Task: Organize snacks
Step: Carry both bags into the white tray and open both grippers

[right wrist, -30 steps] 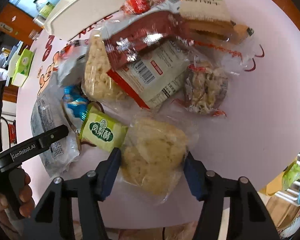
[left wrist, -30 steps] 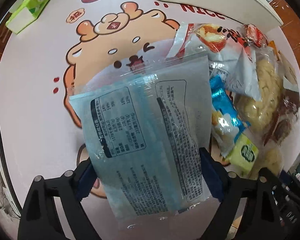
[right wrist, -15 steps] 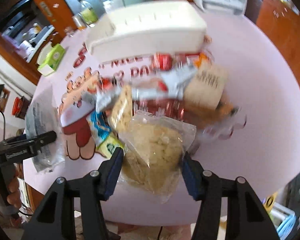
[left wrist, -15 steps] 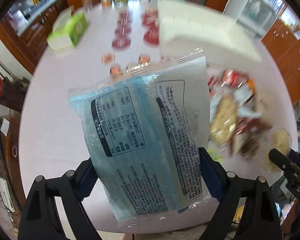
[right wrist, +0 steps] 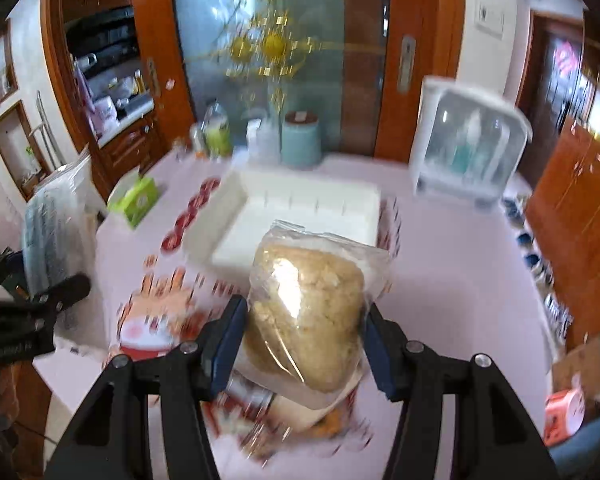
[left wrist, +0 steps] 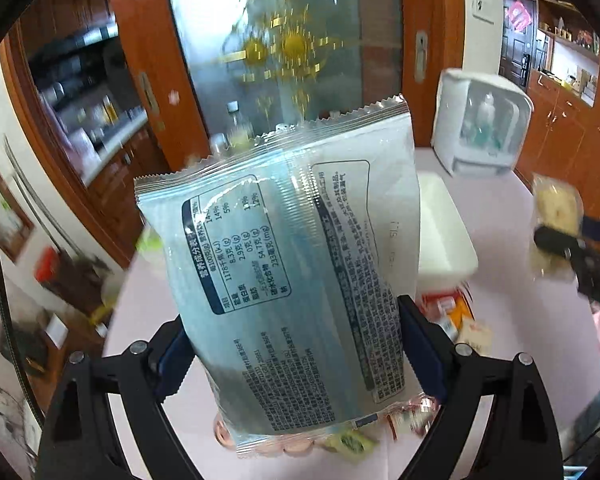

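Note:
My left gripper [left wrist: 296, 352] is shut on a light blue snack packet [left wrist: 288, 264] with printed nutrition text, held up high above the pink table. My right gripper [right wrist: 302, 344] is shut on a clear bag of tan crumbly cake [right wrist: 308, 312], also lifted. A white rectangular tray [right wrist: 300, 216] lies on the table beyond the cake bag; in the left wrist view the tray [left wrist: 444, 232] shows partly behind the blue packet. The remaining snack pile [right wrist: 284, 412] lies blurred under the right gripper. The left gripper with its blue packet [right wrist: 48, 232] shows at the left edge of the right wrist view.
A white plastic cabinet with a clear front [right wrist: 468, 148] stands at the table's far right. A green tissue box [right wrist: 136, 200], bottles and a teal canister [right wrist: 300, 140] sit along the far edge. Wooden cupboards and a glass door lie behind.
Both grippers have risen and tilted up with their packets, from close over the snack pile to high above the table. The tray and room beyond have come into view.

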`<state>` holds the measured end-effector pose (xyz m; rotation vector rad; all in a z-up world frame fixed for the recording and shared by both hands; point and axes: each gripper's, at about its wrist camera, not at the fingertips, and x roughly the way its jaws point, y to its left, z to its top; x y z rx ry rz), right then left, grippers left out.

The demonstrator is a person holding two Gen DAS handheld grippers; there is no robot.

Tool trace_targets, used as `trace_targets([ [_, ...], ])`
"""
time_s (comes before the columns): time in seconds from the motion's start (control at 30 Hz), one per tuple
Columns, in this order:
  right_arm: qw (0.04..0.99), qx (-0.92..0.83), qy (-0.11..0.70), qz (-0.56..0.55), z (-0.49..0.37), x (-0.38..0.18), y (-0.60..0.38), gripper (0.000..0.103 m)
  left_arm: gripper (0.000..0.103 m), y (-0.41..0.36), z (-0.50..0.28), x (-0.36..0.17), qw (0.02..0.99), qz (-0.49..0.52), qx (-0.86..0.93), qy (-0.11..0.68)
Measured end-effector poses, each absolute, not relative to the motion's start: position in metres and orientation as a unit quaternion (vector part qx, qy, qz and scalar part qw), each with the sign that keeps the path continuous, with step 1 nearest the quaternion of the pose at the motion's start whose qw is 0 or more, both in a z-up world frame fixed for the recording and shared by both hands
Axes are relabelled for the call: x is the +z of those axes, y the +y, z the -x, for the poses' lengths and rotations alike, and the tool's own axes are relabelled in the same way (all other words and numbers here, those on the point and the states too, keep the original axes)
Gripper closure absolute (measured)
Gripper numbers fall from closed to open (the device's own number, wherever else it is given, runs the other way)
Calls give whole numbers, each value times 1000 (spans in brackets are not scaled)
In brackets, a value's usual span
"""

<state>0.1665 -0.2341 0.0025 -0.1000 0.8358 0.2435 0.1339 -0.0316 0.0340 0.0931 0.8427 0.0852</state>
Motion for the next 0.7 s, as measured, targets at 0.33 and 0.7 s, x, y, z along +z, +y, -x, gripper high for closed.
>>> trace_targets([
  [0.33,908,109,405,8,-283,7,-228,45,12,-51,-253,33,920,-91,34,380],
  [0.7,855,87,511,2,-369,-105,-208,33,3,-50,-379,-87,874,-37,-29,483],
])
